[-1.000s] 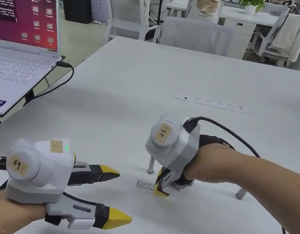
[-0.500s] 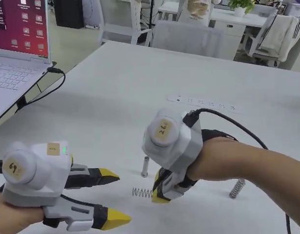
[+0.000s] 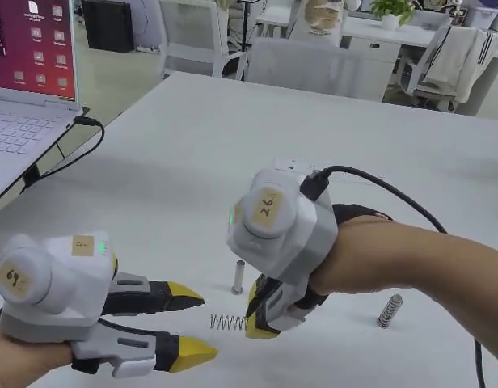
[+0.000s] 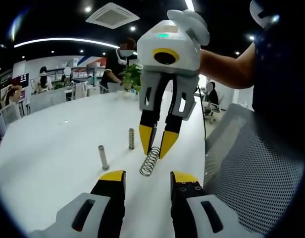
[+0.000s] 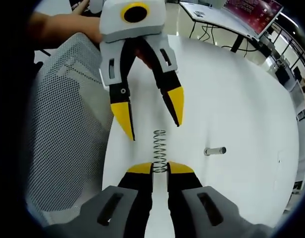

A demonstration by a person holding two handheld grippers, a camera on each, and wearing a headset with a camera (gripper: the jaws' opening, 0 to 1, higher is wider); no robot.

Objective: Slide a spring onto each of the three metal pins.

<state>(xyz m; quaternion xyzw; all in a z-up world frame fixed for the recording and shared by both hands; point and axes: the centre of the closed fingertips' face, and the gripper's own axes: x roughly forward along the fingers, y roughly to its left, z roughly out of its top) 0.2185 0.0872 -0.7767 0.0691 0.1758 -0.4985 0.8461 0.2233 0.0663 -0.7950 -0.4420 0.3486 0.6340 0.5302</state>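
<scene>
My right gripper point(image 3: 255, 325) is shut on one end of a loose spring point(image 3: 228, 322), which sticks out level to the left just above the white table point(image 3: 168, 178). A bare upright metal pin point(image 3: 238, 276) stands just behind the spring. A second pin with a spring on it point(image 3: 389, 310) stands further right. My left gripper point(image 3: 191, 323) hangs open at the lower left, its yellow tips facing the spring's free end. In the left gripper view, the spring point(image 4: 150, 162) hangs between my jaws point(image 4: 148, 177) and the right gripper point(image 4: 157, 143). In the right gripper view, the spring point(image 5: 159, 146) rises from my shut tips point(image 5: 160, 168).
An open laptop point(image 3: 23, 97) with a black cable point(image 3: 67, 153) sits at the table's left edge. A white power strip point(image 3: 285, 166) lies behind the right gripper. Chairs and desks stand beyond the far edge. A mesh chair point(image 5: 68, 124) borders the near side.
The head camera has shifted left and down. The right gripper keeps its hold on the spring beside the bare pin; the left gripper stays open.
</scene>
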